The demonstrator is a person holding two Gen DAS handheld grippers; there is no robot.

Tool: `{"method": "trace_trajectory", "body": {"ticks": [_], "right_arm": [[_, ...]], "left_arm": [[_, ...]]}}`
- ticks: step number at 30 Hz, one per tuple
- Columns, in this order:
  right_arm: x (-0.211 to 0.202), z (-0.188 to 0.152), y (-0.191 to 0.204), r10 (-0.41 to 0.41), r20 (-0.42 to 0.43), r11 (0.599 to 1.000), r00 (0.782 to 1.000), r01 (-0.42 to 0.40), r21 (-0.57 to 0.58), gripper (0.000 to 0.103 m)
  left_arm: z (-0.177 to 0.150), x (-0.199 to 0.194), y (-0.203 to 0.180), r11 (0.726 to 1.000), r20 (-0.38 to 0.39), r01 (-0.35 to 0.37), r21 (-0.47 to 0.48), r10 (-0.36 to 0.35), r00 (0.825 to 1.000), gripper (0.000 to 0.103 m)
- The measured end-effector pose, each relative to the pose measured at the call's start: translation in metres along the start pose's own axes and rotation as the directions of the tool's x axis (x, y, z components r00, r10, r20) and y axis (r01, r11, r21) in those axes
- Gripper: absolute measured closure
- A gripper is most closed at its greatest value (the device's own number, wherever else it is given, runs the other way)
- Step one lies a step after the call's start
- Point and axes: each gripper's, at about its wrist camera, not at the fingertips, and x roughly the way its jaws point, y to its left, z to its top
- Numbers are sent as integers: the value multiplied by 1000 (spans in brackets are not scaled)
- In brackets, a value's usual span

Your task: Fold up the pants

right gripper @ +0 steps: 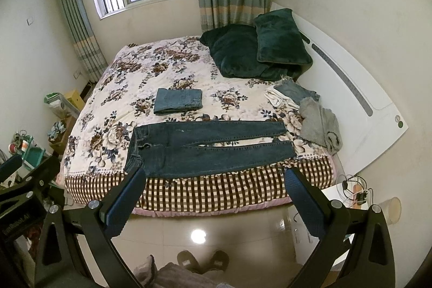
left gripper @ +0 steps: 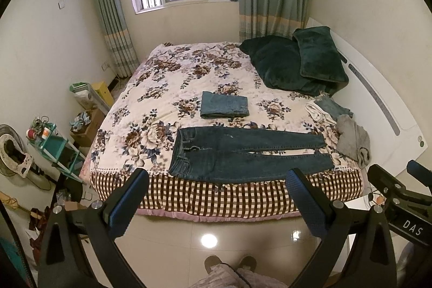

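Dark blue jeans (left gripper: pixel 243 153) lie flat along the near edge of the floral bed (left gripper: pixel 167 77), waist to the left, legs to the right; they also show in the right wrist view (right gripper: pixel 205 150). My left gripper (left gripper: pixel 217 180) is open and empty, held in the air in front of the bed, short of the jeans. My right gripper (right gripper: pixel 214 178) is also open and empty, at the same distance. A folded pair of lighter jeans (left gripper: pixel 224 104) lies mid-bed, also in the right wrist view (right gripper: pixel 178 101).
Dark green pillows (left gripper: pixel 294 64) sit at the headboard end. A pile of clothes (left gripper: pixel 340 126) lies at the right of the bed. Shelves and boxes (left gripper: pixel 59 142) stand at the left on the floor. A small white table (right gripper: pixel 348 196) with cables stands at the right.
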Motion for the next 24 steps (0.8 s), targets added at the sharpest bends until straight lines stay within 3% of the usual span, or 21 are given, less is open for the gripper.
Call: {"method": "trace_trajectory", "body": {"ticks": [24], "right_arm": [[0, 3, -3, 1, 0, 1000, 1000, -1, 1, 0]], "left_arm": [[4, -1, -4, 1000, 4, 3, 6, -3, 1000, 0]]}}
